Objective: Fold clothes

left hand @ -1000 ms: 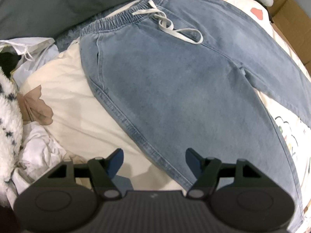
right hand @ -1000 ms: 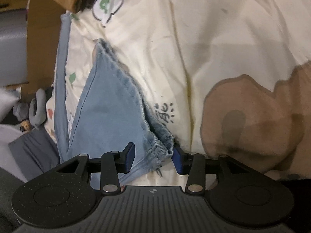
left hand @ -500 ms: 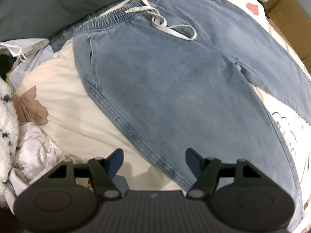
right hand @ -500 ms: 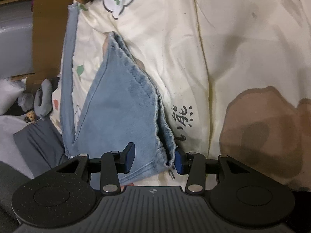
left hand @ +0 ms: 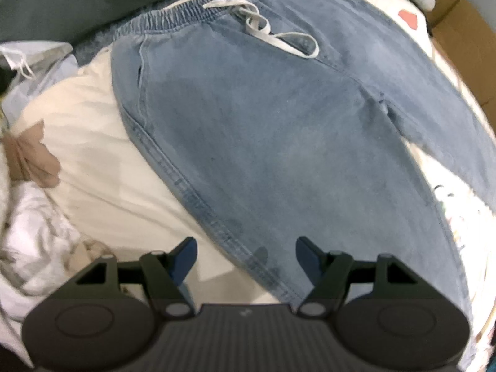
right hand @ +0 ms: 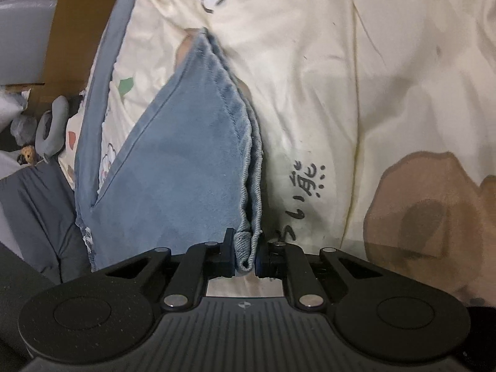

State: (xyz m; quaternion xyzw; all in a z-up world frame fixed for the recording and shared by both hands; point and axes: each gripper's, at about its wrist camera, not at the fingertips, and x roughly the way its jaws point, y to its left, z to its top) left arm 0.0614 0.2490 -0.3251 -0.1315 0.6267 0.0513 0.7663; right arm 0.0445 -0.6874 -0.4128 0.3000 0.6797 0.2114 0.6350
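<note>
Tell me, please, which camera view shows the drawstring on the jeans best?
The left wrist view: the white drawstring lies in full sight at the waistband of the jeans. The right wrist view shows only the leg hem, no drawstring.

Cream printed bedsheet; cardboard box beside; grey neck pillow near edge.

The trousers ahead of the left gripper are faded light blue denim with a white drawstring. The bedsheet beyond the right gripper is cream, printed with brown bear shapes, black handwritten characters and small green and red motifs. Both tools are black with blue pads. To the left lies grey fabric.
</note>
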